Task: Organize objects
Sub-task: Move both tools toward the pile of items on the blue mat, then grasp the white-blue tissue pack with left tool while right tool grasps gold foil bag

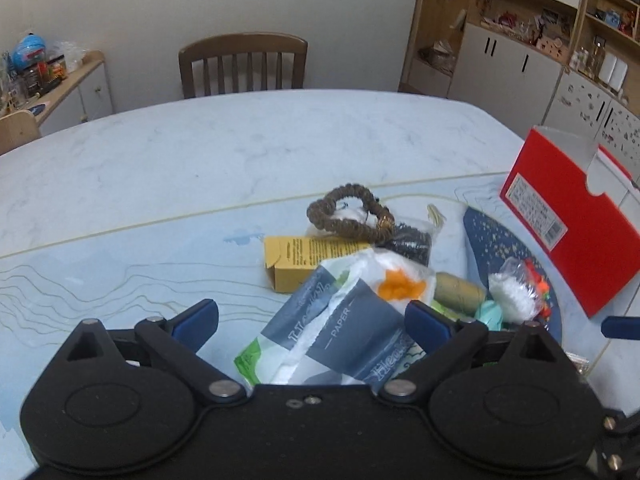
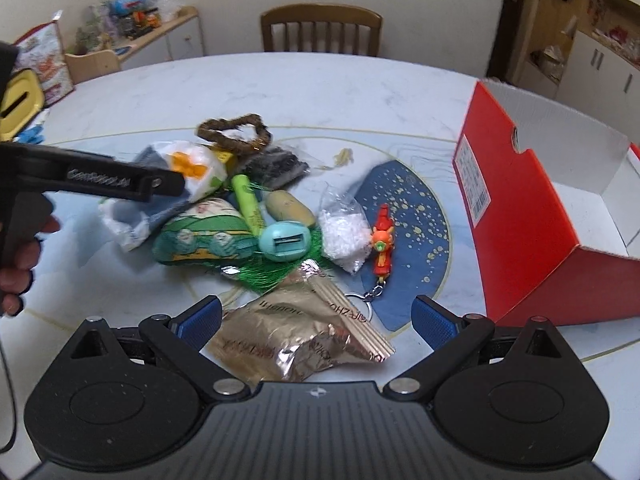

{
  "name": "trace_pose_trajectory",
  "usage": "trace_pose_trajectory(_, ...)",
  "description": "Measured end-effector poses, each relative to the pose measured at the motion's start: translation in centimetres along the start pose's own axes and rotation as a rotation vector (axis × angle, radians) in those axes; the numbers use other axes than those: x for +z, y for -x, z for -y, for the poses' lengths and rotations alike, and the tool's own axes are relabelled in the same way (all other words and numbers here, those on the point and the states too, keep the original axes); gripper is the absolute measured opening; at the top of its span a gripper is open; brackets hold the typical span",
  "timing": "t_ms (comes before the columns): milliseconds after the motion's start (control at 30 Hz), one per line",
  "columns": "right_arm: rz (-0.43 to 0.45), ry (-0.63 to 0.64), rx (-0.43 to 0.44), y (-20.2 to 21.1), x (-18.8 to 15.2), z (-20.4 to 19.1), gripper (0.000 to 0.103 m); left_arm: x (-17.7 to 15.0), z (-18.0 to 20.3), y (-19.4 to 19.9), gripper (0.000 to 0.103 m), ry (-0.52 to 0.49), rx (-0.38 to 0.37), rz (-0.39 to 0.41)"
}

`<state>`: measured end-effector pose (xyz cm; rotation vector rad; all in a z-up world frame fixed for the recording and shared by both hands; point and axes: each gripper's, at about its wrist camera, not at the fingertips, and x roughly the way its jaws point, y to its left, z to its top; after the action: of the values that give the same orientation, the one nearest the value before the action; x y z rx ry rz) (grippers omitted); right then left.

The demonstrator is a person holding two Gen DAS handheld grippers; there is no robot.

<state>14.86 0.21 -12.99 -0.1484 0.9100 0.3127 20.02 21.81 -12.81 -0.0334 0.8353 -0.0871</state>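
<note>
A heap of small items lies on a blue mat (image 2: 416,208). My left gripper (image 1: 312,322) is open, and a grey-and-white tissue pack (image 1: 340,328) sits between its blue fingers; contact cannot be told. A yellow carton (image 1: 296,260) and a brown scrunchie (image 1: 348,216) lie just beyond. My right gripper (image 2: 316,320) is open above a gold foil packet (image 2: 300,332), with nothing held. Ahead of it are a green net bag (image 2: 208,236), a teal oval gadget (image 2: 285,241), a bag of white beads (image 2: 344,232) and an orange keychain (image 2: 382,244). An open red box (image 2: 532,220) stands at the right.
The left gripper's black frame (image 2: 100,178) and a person's hand (image 2: 20,256) cross the left of the right wrist view. A wooden chair (image 1: 244,64) stands at the marble table's far edge (image 1: 280,96). Cabinets (image 1: 520,60) line the right wall. A yellow container (image 2: 20,104) sits far left.
</note>
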Motion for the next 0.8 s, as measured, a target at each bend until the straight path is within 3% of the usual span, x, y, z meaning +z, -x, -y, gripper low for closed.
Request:
trace_pose_trajectory(133, -0.043, -0.024, -0.022, -1.8, -0.3, 0.5, 0.101, -0.3, -0.4, -1.0, 0.092, 0.024, -0.008, -0.042)
trace_pose_trajectory(267, -0.071, -0.053, 0.002, -2.2, -0.9, 1.1, 0.102, -0.6, -0.9, -1.2, 0.089, 0.045, -0.028, -0.049)
trace_pose_trajectory(467, -0.117, -0.088, 0.052, -2.8, -1.5, 1.7, 0.102, -1.2, -1.4, -0.9, 0.075, 0.074, -0.053, -0.046)
trace_pose_trajectory(533, -0.129, -0.082, 0.066, -3.0, -1.7, 1.6, 0.101, -1.3, -1.4, -0.8, 0.06, 0.074, -0.055, -0.048)
trace_pose_trajectory(667, -0.14, -0.056, 0.077, -3.2, -1.8, 1.0, 0.101, -1.6, -1.6, -0.8, 0.053, 0.073, -0.043, -0.063)
trace_pose_trajectory(800, -0.133, -0.035, 0.09, -3.0, -1.7, 0.7, 0.092, -1.8, -1.3, -0.5, 0.041, 0.058, -0.043, -0.052)
